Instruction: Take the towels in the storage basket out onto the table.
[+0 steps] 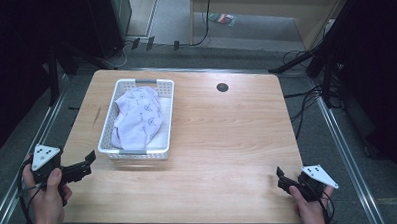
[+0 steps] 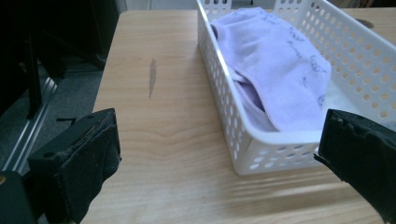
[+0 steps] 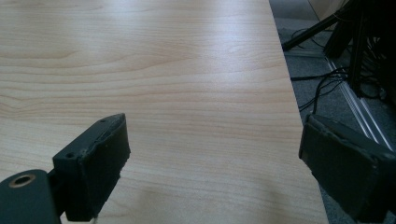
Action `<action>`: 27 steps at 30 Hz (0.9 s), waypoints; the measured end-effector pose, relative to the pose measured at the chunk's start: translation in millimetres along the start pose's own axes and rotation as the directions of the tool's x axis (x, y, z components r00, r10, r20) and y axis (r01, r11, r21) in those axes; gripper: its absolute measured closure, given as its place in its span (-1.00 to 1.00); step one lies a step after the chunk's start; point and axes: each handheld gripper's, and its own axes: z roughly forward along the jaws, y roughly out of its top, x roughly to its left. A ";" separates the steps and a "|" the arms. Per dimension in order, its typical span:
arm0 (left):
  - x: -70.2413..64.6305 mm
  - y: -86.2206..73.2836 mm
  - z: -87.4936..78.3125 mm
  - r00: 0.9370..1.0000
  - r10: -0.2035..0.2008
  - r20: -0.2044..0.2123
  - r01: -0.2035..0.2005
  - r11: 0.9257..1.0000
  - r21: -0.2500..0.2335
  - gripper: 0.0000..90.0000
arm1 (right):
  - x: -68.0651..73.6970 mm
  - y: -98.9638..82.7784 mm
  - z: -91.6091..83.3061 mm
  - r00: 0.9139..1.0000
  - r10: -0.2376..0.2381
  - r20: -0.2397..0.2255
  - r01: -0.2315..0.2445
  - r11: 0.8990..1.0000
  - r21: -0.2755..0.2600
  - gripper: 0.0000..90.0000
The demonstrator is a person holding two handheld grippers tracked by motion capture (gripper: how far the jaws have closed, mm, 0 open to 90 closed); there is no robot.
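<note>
A white perforated basket (image 1: 107, 126) stands on the left half of the wooden table (image 1: 227, 141), and a pale lilac patterned cloth (image 1: 139, 116) lies bunched inside it. In the left gripper view the basket's near corner (image 2: 261, 154) and the cloth (image 2: 280, 70) are just ahead. My left gripper (image 1: 88, 164) is near the table's front left, just left of the basket, open with nothing between its jaws (image 2: 219, 130). My right gripper (image 1: 283, 179) hovers open and empty over the front right corner, one jaw past the table's right edge (image 3: 214, 128).
A round dark cable hole (image 1: 222, 87) sits at the table's back centre. A dark streak (image 2: 152, 77) marks the wood left of the basket. Black stands and cables (image 1: 330, 72) crowd the floor on the right. Metal rails (image 1: 345, 147) run along both sides.
</note>
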 end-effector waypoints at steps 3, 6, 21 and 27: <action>-2.9 5.8 2.0 1.000 0.009 0.007 -0.009 1.000 0.000 -1.00 | 0.0 0.0 -0.1 1.000 0.002 0.000 -0.002 1.000 0.001 -0.81; -10.1 18.0 6.9 1.000 0.027 0.011 -0.028 1.000 0.010 -1.00 | -0.1 0.0 0.0 1.000 0.000 -0.002 0.000 1.000 0.000 -0.81; -33.6 60.2 26.3 0.998 0.037 0.051 -0.040 0.997 0.063 -1.00 | 0.0 0.0 0.0 1.000 -0.002 -0.006 0.002 1.000 0.002 -0.81; -48.1 72.7 43.4 0.995 0.062 0.078 -0.073 0.986 0.148 -1.00 | -0.1 0.1 0.0 1.000 -0.001 -0.008 0.001 1.000 0.003 -0.81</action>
